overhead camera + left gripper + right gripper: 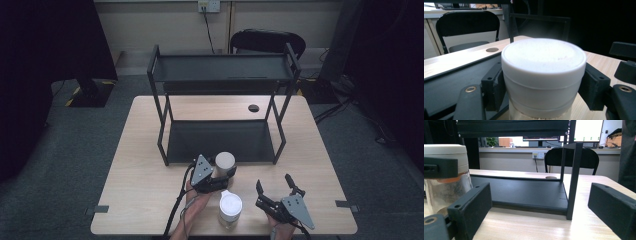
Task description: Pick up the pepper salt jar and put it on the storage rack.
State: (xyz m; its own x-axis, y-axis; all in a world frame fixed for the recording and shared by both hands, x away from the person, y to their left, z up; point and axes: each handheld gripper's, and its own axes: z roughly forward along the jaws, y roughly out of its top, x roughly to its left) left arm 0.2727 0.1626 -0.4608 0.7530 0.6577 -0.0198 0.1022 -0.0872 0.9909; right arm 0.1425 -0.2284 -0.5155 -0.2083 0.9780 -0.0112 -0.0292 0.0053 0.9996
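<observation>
Left gripper (226, 174) pinching white-lidded jar (225, 161) by its lid, presumably for shelving on rack (220, 141); right gripper (274, 188) spread, idle on counter (145, 190).

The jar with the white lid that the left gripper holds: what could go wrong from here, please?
1. The left gripper clamps the jar at its white lid, not the clear body. If the lid is loose, the jar could drop when lifted.
2. The jar stands right at the front edge of the black rack, so it may strike the frame on the way in.
3. A second jar stands close behind the left gripper; pulling back could tip it.
</observation>
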